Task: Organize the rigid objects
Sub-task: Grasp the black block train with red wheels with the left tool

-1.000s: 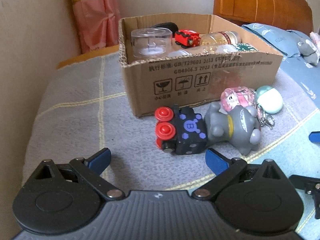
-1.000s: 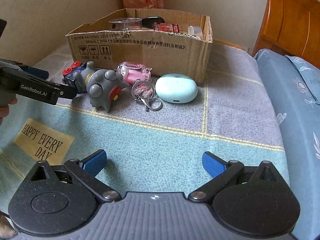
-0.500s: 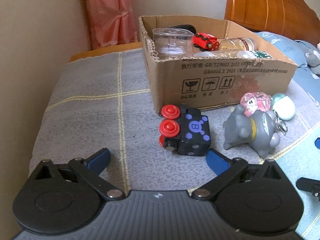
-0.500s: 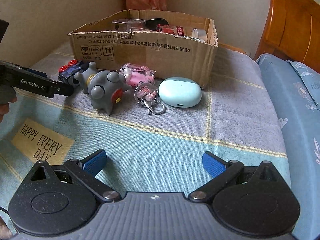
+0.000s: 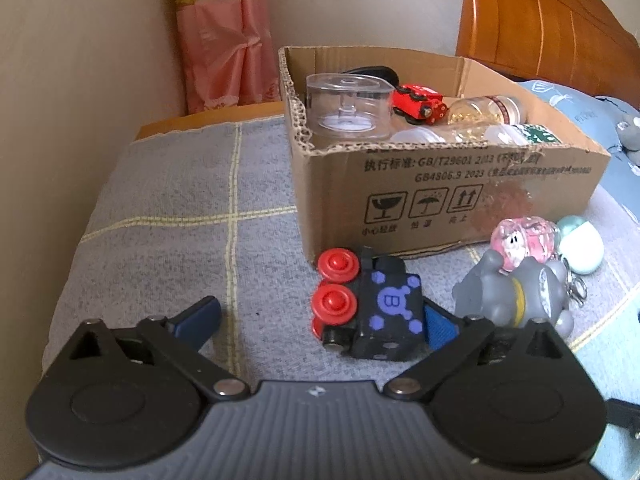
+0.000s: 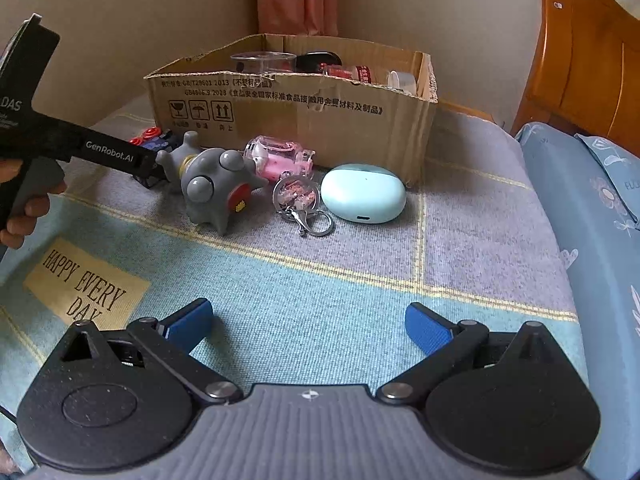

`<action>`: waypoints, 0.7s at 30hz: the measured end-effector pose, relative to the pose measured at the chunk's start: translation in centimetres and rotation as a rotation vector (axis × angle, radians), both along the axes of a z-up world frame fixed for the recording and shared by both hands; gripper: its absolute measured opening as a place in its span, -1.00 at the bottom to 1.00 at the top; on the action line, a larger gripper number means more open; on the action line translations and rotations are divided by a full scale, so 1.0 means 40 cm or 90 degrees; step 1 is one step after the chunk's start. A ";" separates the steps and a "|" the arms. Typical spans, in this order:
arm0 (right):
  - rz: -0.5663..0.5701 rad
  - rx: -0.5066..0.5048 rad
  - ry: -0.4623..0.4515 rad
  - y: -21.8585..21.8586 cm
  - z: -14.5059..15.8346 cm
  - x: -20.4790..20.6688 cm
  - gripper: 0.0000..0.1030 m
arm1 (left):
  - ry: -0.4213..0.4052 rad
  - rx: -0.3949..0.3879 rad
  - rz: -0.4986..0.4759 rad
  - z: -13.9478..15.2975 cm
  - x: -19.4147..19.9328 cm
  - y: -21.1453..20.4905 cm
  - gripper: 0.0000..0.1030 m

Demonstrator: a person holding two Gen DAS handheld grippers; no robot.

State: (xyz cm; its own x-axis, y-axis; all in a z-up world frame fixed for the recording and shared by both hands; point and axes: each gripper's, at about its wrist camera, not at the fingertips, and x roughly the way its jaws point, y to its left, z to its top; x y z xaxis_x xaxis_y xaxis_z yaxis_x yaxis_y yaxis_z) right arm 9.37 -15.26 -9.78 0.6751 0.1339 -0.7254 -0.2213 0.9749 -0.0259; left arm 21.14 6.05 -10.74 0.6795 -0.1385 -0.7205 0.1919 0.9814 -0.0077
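Observation:
A black toy train [image 5: 384, 308] with red wheels and a purple B lies on its side on the bed cover, in front of the cardboard box [image 5: 440, 184]. My left gripper [image 5: 320, 314] has it between its blue pads and its jaws are closing; the right pad is at the train's side and the left pad stands well clear. In the right wrist view the left gripper's finger [image 6: 120, 156] reaches across to the train [image 6: 154, 140]. My right gripper [image 6: 308, 316] hangs open over bare cover with nothing between its fingers.
A grey figure [image 6: 216, 184], a pink clear toy [image 6: 280, 156], a keyring charm [image 6: 298, 196] and a mint case [image 6: 362, 194] lie before the box. Inside it are a clear tub [image 5: 348, 106], a red train [image 5: 418, 104] and a bottle [image 5: 484, 110]. A wooden headboard [image 6: 580, 72] stands at the right.
My left gripper has moved in on the black train, which now lies between its fingers; its jaws have narrowed a little. The right gripper has stayed put.

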 end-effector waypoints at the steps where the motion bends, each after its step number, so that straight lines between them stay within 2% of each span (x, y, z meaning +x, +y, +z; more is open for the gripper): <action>1: 0.003 0.000 0.000 -0.001 0.000 0.001 1.00 | -0.003 0.002 -0.006 0.002 -0.003 0.003 0.80; 3: 0.010 -0.001 0.004 -0.004 0.002 0.003 1.00 | -0.007 0.002 -0.020 0.007 -0.009 0.003 0.65; 5: 0.016 -0.002 0.007 -0.012 0.003 0.004 1.00 | -0.012 0.005 -0.033 0.013 -0.016 -0.008 0.38; 8: 0.006 -0.002 0.008 -0.035 0.005 0.009 1.00 | -0.028 0.020 -0.063 0.018 -0.026 -0.035 0.13; 16: -0.056 0.001 0.008 -0.107 0.004 0.049 1.00 | -0.023 -0.002 -0.069 0.019 -0.023 -0.029 -0.01; 21: -0.083 -0.012 0.007 -0.123 0.012 0.092 1.00 | -0.021 0.007 -0.061 0.020 -0.039 0.003 0.01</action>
